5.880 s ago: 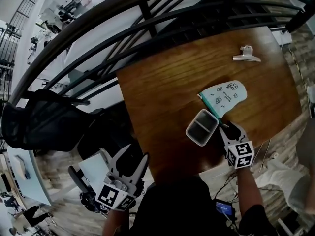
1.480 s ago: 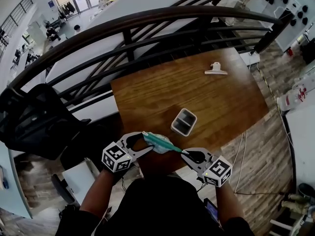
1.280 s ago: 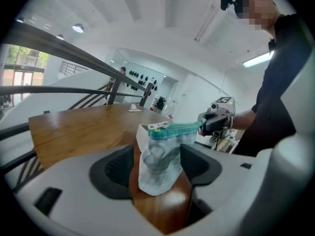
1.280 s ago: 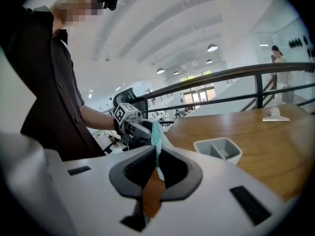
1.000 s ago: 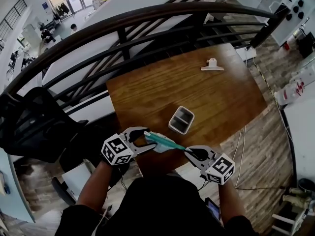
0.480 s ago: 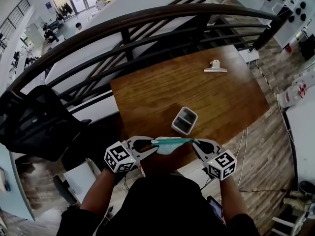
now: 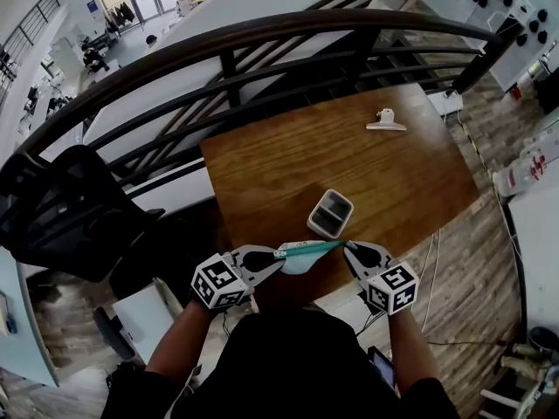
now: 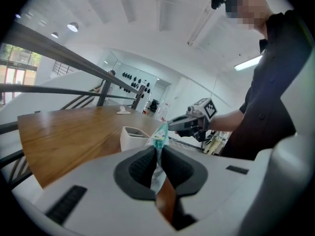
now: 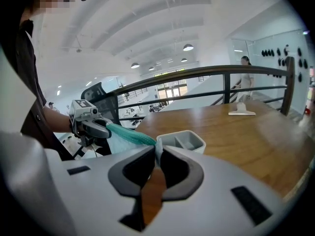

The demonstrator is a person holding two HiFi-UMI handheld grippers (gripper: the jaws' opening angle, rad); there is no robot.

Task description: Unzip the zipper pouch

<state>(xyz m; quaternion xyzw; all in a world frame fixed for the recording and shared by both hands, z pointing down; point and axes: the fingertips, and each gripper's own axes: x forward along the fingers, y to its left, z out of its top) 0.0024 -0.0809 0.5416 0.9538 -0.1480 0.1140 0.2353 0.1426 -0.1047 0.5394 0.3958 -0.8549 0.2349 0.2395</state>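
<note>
Room: we look down on a bright open hall, with a dark curved metal railing (image 7: 262, 35) arcing across the upper half of the head view.
Table: a brown wooden table (image 7: 306, 160) fills the middle. On it are a small white two-compartment tray (image 7: 330, 214) near its lower edge and a silver bulldog clip (image 7: 385, 121) at upper right.
Pouch: the pale fabric pouch with a teal zipper (image 7: 304, 253) hangs in the air at lower centre, over the table's near edge just below the tray. Its zipper edge is uppermost and looks closed.
Left fingers: those of the left gripper (image 7: 278, 255) have just been closing and now clamp the pouch's left end.
Right fingers: those of the right gripper (image 7: 351, 248) are pressed together on a pale scrap at the zipper's right end. We cannot tell whether it is the pull tab or only fabric.
Pouch against fingers: it spans the gap between the two grippers, one end in each, and its body sags below the zipper line.
Risk, wrong hold: if the right fingers hold cloth rather than the pull, we judge that drawing the grippers apart would only strain the seam.
Risk, slip: both holds are on thin edges, so a sharp tug could free one end and leave the pouch dangling or dropped off the table's edge.
Risk, tray: a wide sweep upward in the frame could knock the tray.
</note>
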